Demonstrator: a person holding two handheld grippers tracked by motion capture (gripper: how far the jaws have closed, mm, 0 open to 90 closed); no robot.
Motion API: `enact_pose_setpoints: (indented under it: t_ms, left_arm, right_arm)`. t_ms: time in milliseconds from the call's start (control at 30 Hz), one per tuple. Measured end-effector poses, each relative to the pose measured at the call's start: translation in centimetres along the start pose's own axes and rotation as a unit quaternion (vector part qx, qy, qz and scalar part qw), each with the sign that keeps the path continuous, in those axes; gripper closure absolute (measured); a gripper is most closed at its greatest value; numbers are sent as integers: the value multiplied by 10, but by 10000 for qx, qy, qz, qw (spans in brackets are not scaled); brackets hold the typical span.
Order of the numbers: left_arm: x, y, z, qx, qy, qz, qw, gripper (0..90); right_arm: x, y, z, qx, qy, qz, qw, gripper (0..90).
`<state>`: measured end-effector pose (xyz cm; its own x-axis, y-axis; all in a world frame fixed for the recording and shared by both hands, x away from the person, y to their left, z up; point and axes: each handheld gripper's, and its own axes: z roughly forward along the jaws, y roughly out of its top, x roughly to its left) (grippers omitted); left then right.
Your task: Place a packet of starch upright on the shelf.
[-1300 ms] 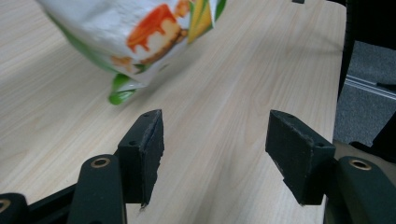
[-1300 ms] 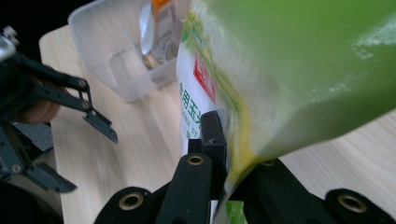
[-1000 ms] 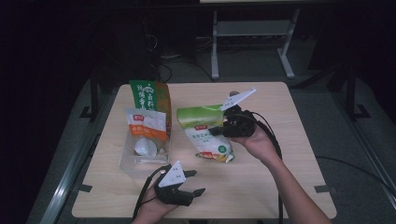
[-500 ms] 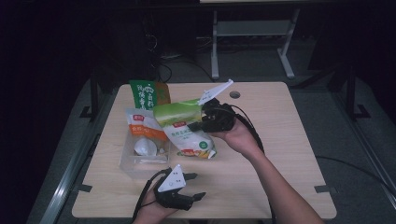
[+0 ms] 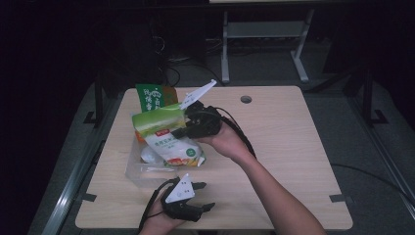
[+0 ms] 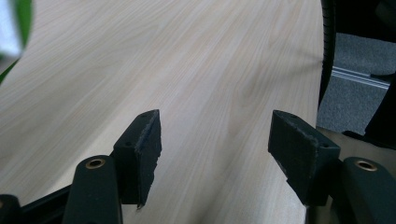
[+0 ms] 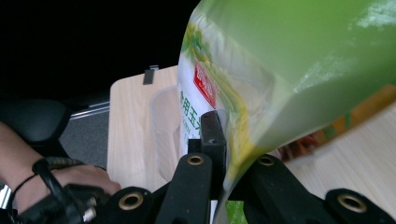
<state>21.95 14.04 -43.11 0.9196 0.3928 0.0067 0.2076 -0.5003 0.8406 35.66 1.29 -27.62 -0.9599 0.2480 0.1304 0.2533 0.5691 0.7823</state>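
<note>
A green and white food bag [image 5: 166, 134] hangs tilted above the table, pinched by its edge in my right gripper [image 5: 181, 131], which is shut on it. In the right gripper view the bag [image 7: 289, 70] looms close, with the jaws of my right gripper [image 7: 224, 140] clamped on its seam. Below it sits a clear plastic tub [image 5: 139, 170] holding a white pack, and a green and orange bag [image 5: 151, 95] stands at its far end. My left gripper [image 5: 201, 196] rests near the table's front edge, open with nothing between its fingers [image 6: 144, 140].
The light wooden table [image 5: 284, 147] has a cable hole [image 5: 245, 99] at the back and bare wood to the right. A metal stand [image 5: 264, 39] sits on the dark floor beyond. The person's left hand [image 7: 60, 186] appears low in the right gripper view.
My right gripper has carried the green and white bag leftward and up, from the table's middle to above the clear tub. The left gripper has stayed put.
</note>
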Motion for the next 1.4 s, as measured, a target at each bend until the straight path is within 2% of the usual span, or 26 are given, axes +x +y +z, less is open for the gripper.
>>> enact_pose_setpoints:
  t_ms: [333, 533, 700, 833, 900, 933, 1033, 1067, 1200, 1300, 1400]
  left_arm:
    - [-2, -1, 0, 18, -25, 9, 10000, 343]
    - [-1, -2, 0, 24, -30, 18, 10000, 339]
    - [-2, -2, 1, 104, -67, 57, 9999, 339]
    - [-4, -2, 3, 80, -100, 57, 9999, 339]
    - [-4, -2, 3, 89, -112, 99, 9998, 339]
    - [-6, -2, 3, 93, -113, 38, 9999, 339]
    - [-6, -2, 4, 108, -121, 140, 9998, 339]
    - [-8, -2, 5, 120, -123, 104, 9998, 339]
    - [-9, -2, 6, 144, -127, 175, 9997, 340]
    - [-8, -2, 5, 183, -124, 235, 9995, 339]
    - [-6, -2, 5, 172, -128, 201, 9996, 339]
  right_arm:
    - [5, 21, 35, 38, 262, -148, 9995, 896]
    - [5, 24, 57, 62, 426, -166, 9989, 895]
    - [4, 26, 75, 70, 662, -145, 9977, 895]
    - [5, 28, 88, 117, 804, -170, 9966, 895]
    - [5, 29, 93, 150, 850, -140, 9962, 895]
    - [4, 28, 96, 172, 861, -147, 9960, 895]
    - [1, 26, 105, 190, 962, -77, 9952, 895]
    - [-1, 25, 108, 155, 979, -80, 9950, 894]
    - [-3, 18, 117, 170, 995, 4, 9949, 893]
    - [-5, 12, 124, 269, 1027, 59, 9943, 887]
    - [-5, 6, 126, 398, 975, 5, 9944, 872]
